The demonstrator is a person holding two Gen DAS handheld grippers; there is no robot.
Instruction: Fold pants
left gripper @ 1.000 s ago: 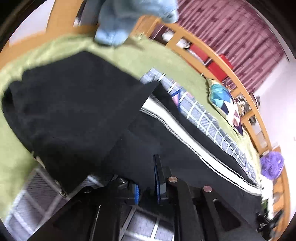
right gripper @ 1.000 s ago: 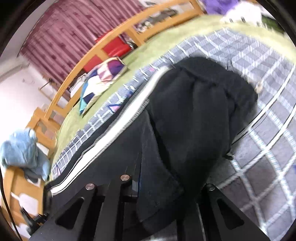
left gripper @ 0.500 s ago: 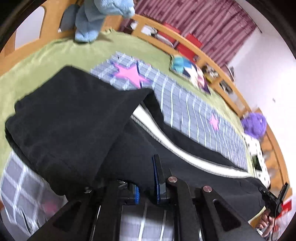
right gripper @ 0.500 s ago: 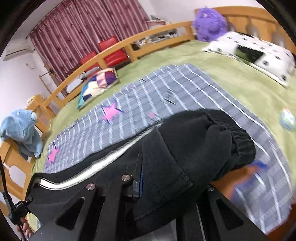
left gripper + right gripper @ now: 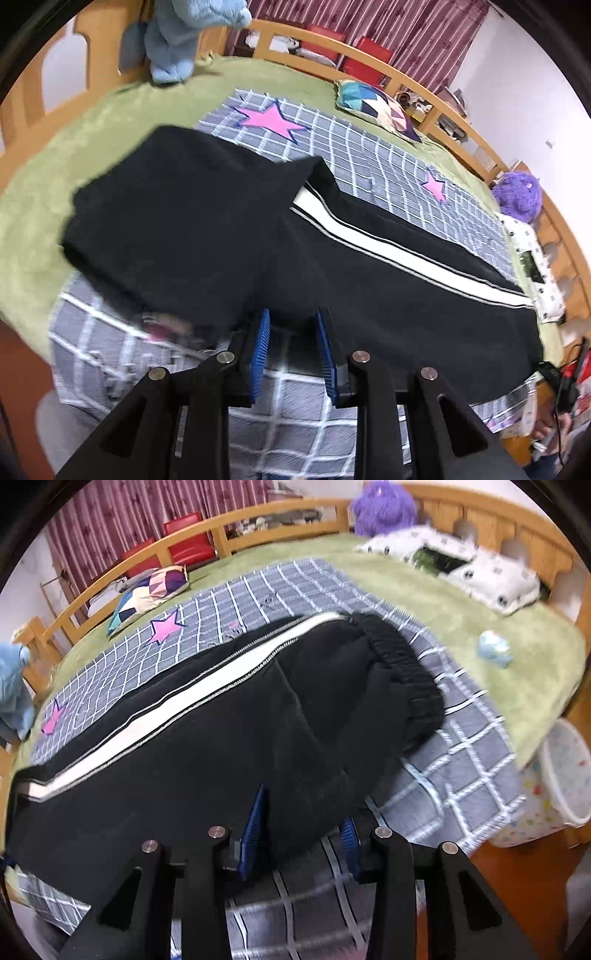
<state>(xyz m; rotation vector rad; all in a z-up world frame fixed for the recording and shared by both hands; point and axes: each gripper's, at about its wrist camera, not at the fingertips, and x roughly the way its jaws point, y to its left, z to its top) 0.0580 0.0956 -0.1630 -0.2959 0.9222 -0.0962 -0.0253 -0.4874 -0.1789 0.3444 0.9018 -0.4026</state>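
Black pants [image 5: 332,266] with a white side stripe [image 5: 399,251] lie lengthwise on a grey checked blanket [image 5: 369,162], one leg folded over the other. My left gripper [image 5: 293,350] is open at the near edge by the leg ends, with its blue pads apart and nothing between them. In the right wrist view the pants [image 5: 207,738] end in an elastic waistband [image 5: 402,664]. My right gripper [image 5: 299,834] is open at the waist end, with black cloth lying between its spread pads.
The blanket lies on a green bed cover [image 5: 443,602] inside a wooden bed frame [image 5: 424,88]. A patchwork cushion [image 5: 376,107], a purple plush toy [image 5: 517,195], a spotted pillow [image 5: 461,568] and a blue garment [image 5: 184,33] lie around. A white bin [image 5: 565,771] stands beside the bed.
Both grippers held the pants shut and have now opened. The pants have come down flat on the blanket, and both grippers have drawn back to the near edge.
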